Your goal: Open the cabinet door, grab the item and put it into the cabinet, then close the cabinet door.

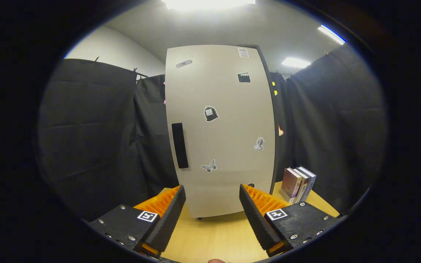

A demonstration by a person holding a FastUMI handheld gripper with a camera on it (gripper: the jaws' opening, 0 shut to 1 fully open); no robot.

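Pale wood runs under my tongs (212,190): a table (210,233) whose bare top fills the space between my two fingers (170,215) and carries on ahead of them. My fingers are spread wide apart, pinching nothing, with only tabletop in the gap.

Just beyond the fingertips stands the cabinet (219,131), upright on the table, its light grey door (228,109) shut and facing me. A dark vertical handle (179,145) sits near the door's left edge, about halfway up. Small stickers are scattered over the door, among them a butterfly (209,166) low down and a dark bag shape (211,113) near the middle. The cabinet's dark side edge shows along the door's right.

Right of the cabinet, beyond my right finger, a few books (298,184) stand upright together on the table, near the cabinet but apart from it. Black cloth (93,138) hangs behind everything on both sides. Ceiling lights (295,62) glow above. A fingertip (216,260) of the hand holding the tongs peeks in between the fingers' bases.
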